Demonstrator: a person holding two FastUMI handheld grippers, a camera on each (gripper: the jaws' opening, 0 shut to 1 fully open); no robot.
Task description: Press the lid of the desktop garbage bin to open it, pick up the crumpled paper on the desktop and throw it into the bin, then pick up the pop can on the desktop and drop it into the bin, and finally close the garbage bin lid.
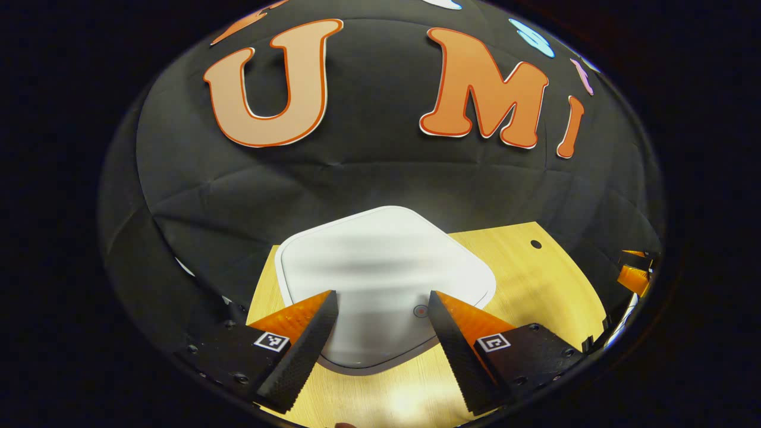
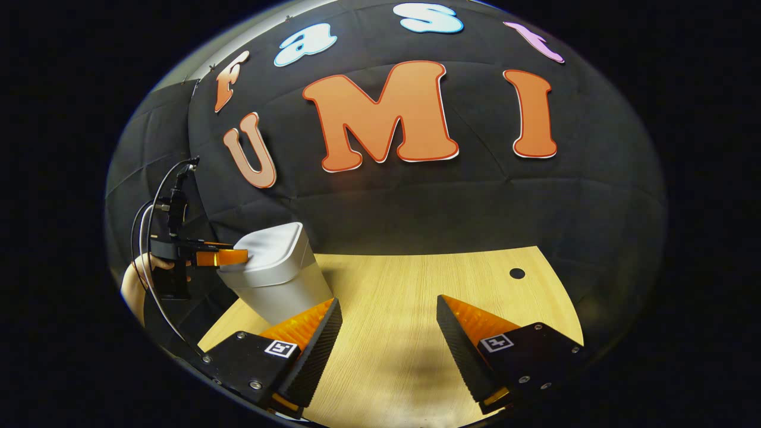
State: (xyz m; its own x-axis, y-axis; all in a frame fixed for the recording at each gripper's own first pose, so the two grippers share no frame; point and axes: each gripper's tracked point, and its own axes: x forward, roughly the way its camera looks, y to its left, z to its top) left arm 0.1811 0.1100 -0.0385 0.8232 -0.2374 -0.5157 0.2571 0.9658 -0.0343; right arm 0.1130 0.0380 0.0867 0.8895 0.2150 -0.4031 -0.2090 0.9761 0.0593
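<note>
The white desktop bin's lid (image 1: 380,261) lies shut right in front of my left gripper (image 1: 383,309), which hovers open just above its near edge; a small round mark (image 1: 420,310) sits on the lid by the right finger. In the right gripper view the bin (image 2: 276,270) stands at the table's left, and the left gripper (image 2: 229,257), held by a hand (image 2: 134,285), reaches over the lid's edge. My right gripper (image 2: 389,318) is open above bare tabletop, to the right of the bin, with nothing between its fingers.
The light wooden table (image 2: 416,285) has a small dark hole (image 2: 517,273) near its far right corner. Black cloth walls close off the back and sides. Cables (image 2: 148,238) trail from the left gripper's rig. The other gripper's edge (image 1: 633,270) shows at far right.
</note>
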